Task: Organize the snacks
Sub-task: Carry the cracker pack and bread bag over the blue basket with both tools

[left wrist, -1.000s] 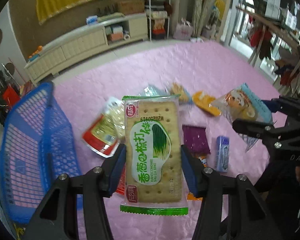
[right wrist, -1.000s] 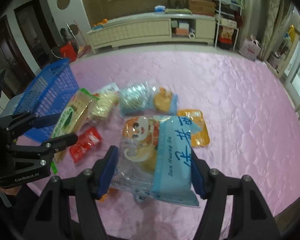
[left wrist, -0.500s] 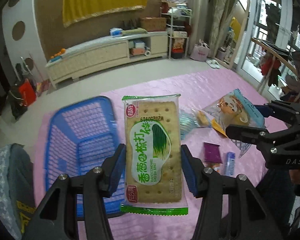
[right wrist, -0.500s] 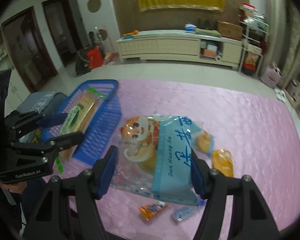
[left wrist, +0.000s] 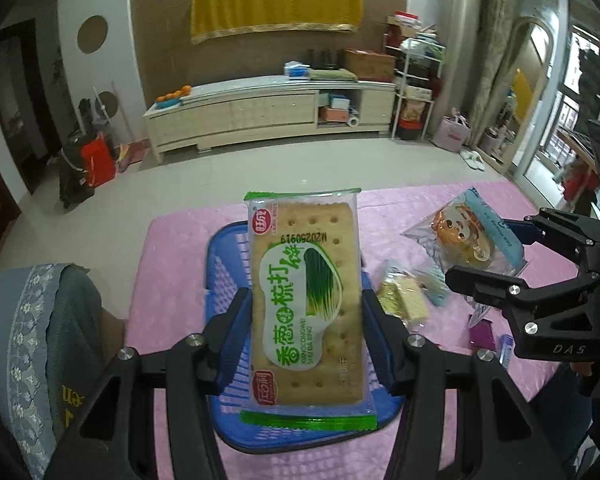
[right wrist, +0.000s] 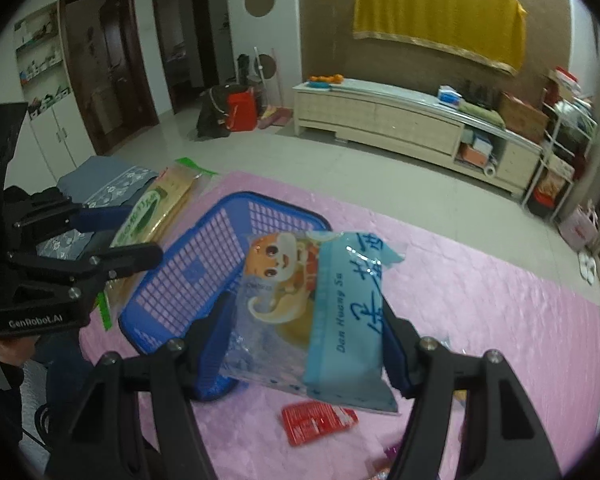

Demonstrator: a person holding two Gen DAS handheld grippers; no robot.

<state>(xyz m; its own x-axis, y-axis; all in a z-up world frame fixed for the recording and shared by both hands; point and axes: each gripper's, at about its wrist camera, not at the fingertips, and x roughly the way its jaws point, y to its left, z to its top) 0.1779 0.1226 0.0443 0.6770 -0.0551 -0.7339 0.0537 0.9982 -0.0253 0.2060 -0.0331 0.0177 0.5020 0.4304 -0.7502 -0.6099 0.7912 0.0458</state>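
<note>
Blue basket [left wrist: 228, 280] lies directly under left claw [left wrist: 305, 322] gripping cracker pack [left wrist: 305, 300]; right claw [right wrist: 306, 334], gripping pastry bag [right wrist: 320, 312], has it at 10 o'clock.

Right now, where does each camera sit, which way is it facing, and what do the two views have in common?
Left wrist: on the left gripper, looking down over its cracker pack at the blue basket; the right gripper shows at right.
Right wrist: on the right gripper, looking down past its blue pastry bag at the basket; the left gripper shows at left.
Shared: basket, pink tablecloth, both packs, cream sideboard, yellow cloth.
</note>
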